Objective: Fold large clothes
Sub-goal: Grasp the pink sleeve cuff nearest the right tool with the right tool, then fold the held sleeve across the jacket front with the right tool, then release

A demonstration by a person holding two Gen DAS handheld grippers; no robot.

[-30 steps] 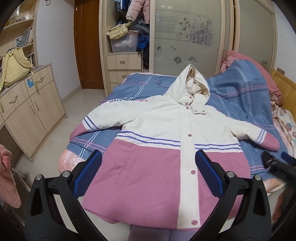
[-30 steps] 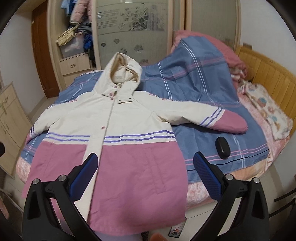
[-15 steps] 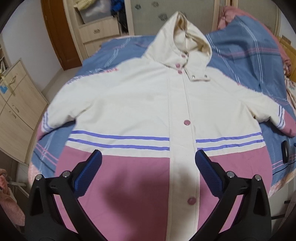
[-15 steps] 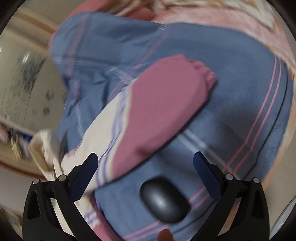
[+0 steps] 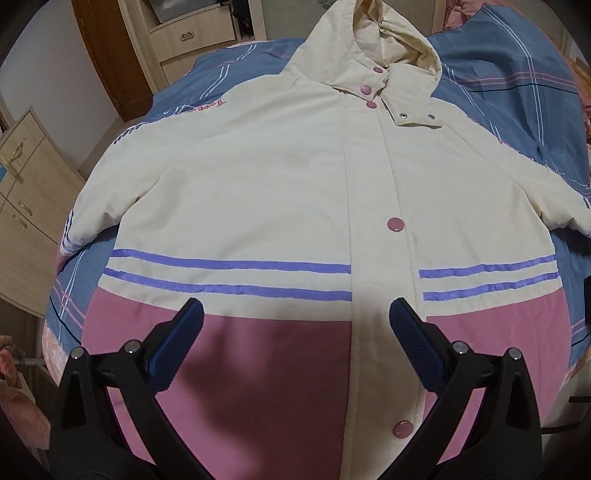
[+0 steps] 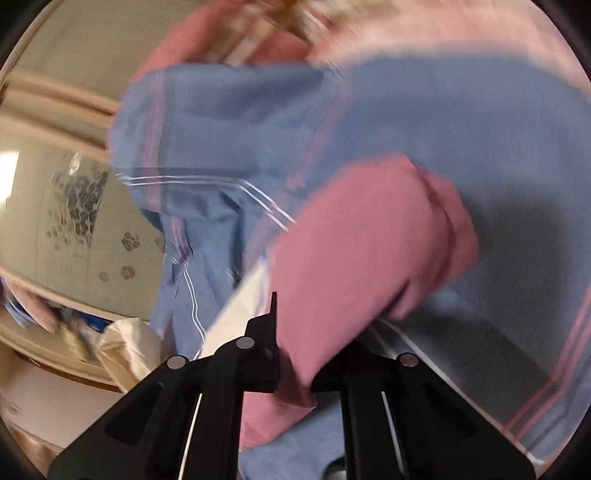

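The jacket (image 5: 280, 206), cream above and pink below with two purple bands across the chest, lies front-up and snapped shut on the blue plaid bedspread (image 5: 517, 85). Its hood (image 5: 373, 40) points toward the wardrobe drawers (image 5: 192, 33); both sleeves spread outward toward the bed's sides.

The left gripper (image 5: 295, 332) hovers over the pink lower front panel, jaws spread wide and holding nothing. Its shadow falls on the pink cloth between the fingers. The hem runs beneath the gripper body and is out of view.

The right gripper (image 6: 291, 354) is clamped on the pink cuff end of the sleeve (image 6: 369, 251); the fabric bunches between the closed jaws, and the cuff stands raised off the bedspread (image 6: 480, 140), throwing a shadow beside it. This view is motion-blurred.

Edges: on the left side of the left wrist view, the sleeve reaches the bed's edge, with a wooden cabinet (image 5: 26, 206) standing near that edge across a narrow strip of floor. Bare bedspread shows to either side of the hood and beyond the raised cuff.
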